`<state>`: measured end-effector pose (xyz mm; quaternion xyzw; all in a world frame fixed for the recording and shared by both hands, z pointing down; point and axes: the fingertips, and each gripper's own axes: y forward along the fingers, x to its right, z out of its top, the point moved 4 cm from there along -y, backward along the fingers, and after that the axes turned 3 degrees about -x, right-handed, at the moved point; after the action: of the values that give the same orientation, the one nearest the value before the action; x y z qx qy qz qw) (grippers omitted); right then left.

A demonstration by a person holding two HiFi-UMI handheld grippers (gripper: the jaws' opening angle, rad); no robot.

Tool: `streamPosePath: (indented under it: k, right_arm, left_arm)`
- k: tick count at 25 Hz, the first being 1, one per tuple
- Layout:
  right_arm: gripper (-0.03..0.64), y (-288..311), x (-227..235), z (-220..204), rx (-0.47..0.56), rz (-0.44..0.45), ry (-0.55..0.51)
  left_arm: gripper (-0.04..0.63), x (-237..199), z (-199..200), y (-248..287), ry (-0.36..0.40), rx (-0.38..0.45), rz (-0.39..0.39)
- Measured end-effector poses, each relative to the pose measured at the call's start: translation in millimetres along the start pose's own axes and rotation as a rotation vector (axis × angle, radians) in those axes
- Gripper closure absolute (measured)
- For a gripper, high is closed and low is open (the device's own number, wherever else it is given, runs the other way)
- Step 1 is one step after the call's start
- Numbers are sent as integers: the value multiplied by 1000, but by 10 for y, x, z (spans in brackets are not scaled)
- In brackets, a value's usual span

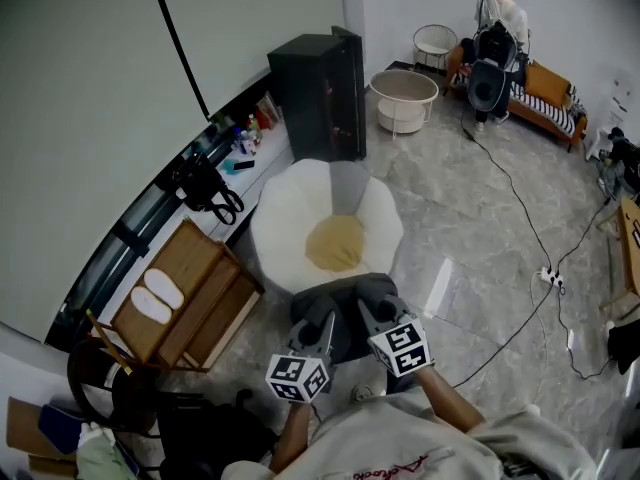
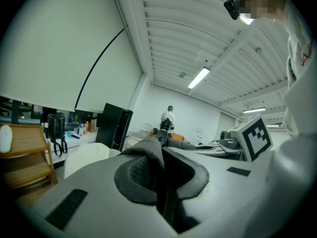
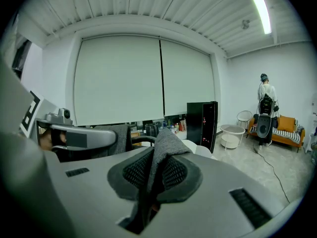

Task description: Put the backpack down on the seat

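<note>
The gray backpack (image 1: 352, 290) hangs between 2 claws, just in front of the near rim of the round white seat (image 1: 283, 218). From the head view it overlaps that rim, but I cannot tell whether it touches the seat. The seat's tan cushion (image 1: 336, 243) lies bare behind it.

The left claw (image 1: 324, 321) is clenched on a fold of the backpack's gray fabric, and its own view shows the cloth pinched up between the dark pads. The right claw (image 1: 370, 311) grips another fold of the same fabric in the same way, close beside the left one.

A black cabinet (image 1: 322, 93) stands behind the seat and a wooden rack (image 1: 190, 303) stands to its left. A person (image 1: 502, 18) stands by an orange sofa (image 1: 548, 93) in the far corner.
</note>
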<state>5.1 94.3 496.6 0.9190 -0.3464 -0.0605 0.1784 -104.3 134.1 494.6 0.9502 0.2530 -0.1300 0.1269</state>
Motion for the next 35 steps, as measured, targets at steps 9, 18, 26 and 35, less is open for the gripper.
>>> streamPosePath:
  k: [9, 18, 26, 35]
  right_arm:
    - [568, 3, 30, -130, -20, -10, 19]
    - [568, 161, 296, -121, -16, -17, 31]
    - [568, 486, 680, -2, -3, -35, 42]
    - [568, 998, 1208, 97, -14, -29, 61]
  left_arm:
    - [541, -29, -73, 80, -10, -20, -23]
    - [541, -89, -84, 374, -16, -36, -35]
    - [541, -248, 20, 818, -18, -40, -46]
    - [541, -553, 177, 1472, -20, -60, -42]
